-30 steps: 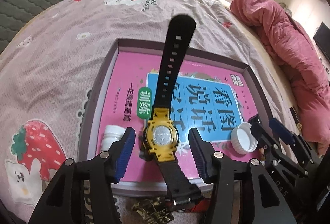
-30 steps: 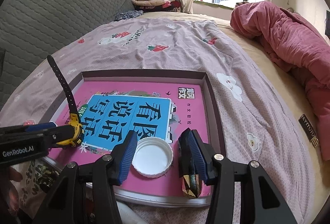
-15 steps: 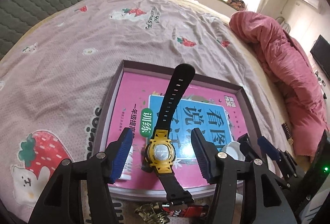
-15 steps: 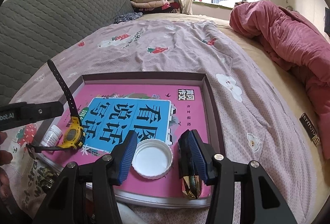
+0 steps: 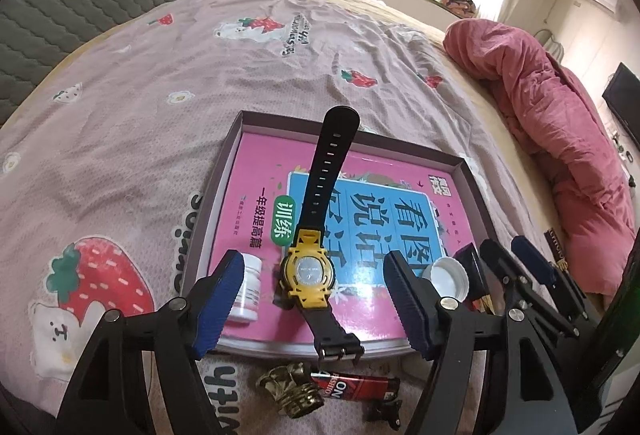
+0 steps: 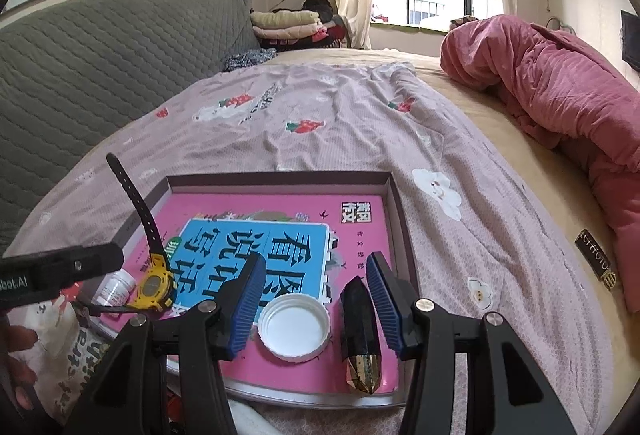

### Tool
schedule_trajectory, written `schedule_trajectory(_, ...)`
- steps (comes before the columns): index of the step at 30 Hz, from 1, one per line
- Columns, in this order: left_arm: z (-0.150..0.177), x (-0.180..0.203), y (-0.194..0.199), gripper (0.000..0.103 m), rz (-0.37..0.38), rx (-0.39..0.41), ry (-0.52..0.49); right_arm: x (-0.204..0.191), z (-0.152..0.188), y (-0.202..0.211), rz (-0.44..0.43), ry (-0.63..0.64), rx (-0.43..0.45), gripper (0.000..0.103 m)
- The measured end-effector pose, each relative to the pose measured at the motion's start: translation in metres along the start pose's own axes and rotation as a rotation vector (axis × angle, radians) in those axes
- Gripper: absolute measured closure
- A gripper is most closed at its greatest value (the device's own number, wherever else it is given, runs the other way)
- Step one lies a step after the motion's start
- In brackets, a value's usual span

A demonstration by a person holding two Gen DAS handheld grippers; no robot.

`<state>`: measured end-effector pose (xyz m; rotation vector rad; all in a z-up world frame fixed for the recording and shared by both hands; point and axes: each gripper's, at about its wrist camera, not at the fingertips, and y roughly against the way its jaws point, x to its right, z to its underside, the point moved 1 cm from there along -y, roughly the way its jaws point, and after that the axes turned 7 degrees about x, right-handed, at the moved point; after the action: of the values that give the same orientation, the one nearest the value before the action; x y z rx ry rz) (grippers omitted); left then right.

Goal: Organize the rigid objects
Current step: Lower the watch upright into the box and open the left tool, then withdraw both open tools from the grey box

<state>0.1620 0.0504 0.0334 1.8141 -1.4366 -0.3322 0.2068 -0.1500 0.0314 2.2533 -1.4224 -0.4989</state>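
Note:
A yellow watch (image 5: 308, 271) with a black strap lies face down on the pink book in the shallow tray (image 5: 216, 195), its long strap end curving up. My left gripper (image 5: 313, 261) hovers over it, its jaws opening, pads well clear of the watch case. A small white bottle (image 5: 250, 291) lies beside the left finger. In the right wrist view my right gripper (image 6: 316, 259) is open over the tray's near corner. A white cap (image 6: 294, 329) and a dark faceted tube (image 6: 358, 319) lie between its fingers, neither squeezed.
On the bedsheet just in front of the tray lie a brass piece (image 5: 292, 395), a red and black packet (image 5: 352, 387) and a small black clip (image 5: 384, 411). A rolled pink quilt (image 6: 560, 95) runs along the right; a grey padded headboard (image 6: 100, 55) stands left.
My left gripper has lifted and drawn back from the watch and its jaws have spread wider. The watch stays on the book. The right gripper has kept still.

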Motion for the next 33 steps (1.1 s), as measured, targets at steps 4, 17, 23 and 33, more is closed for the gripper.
schedule_trajectory(4,0.002,-0.001,0.009,0.029,-0.004,0.017,-0.003,0.001,-0.006,0.009,-0.011,-0.006,0.034,0.051)
schedule_trajectory(17,0.01,0.002,0.035,0.029,0.012,0.034,-0.015,0.011,-0.011,0.041,-0.032,-0.038,0.103,0.047)
schedule_trajectory(23,0.013,0.004,0.043,0.029,0.015,0.038,-0.032,0.014,-0.011,0.054,-0.024,-0.027,0.127,0.047)
schedule_trajectory(33,0.016,0.002,0.052,0.029,0.037,0.045,-0.027,0.012,-0.012,0.077,-0.044,-0.027,0.2,0.047)
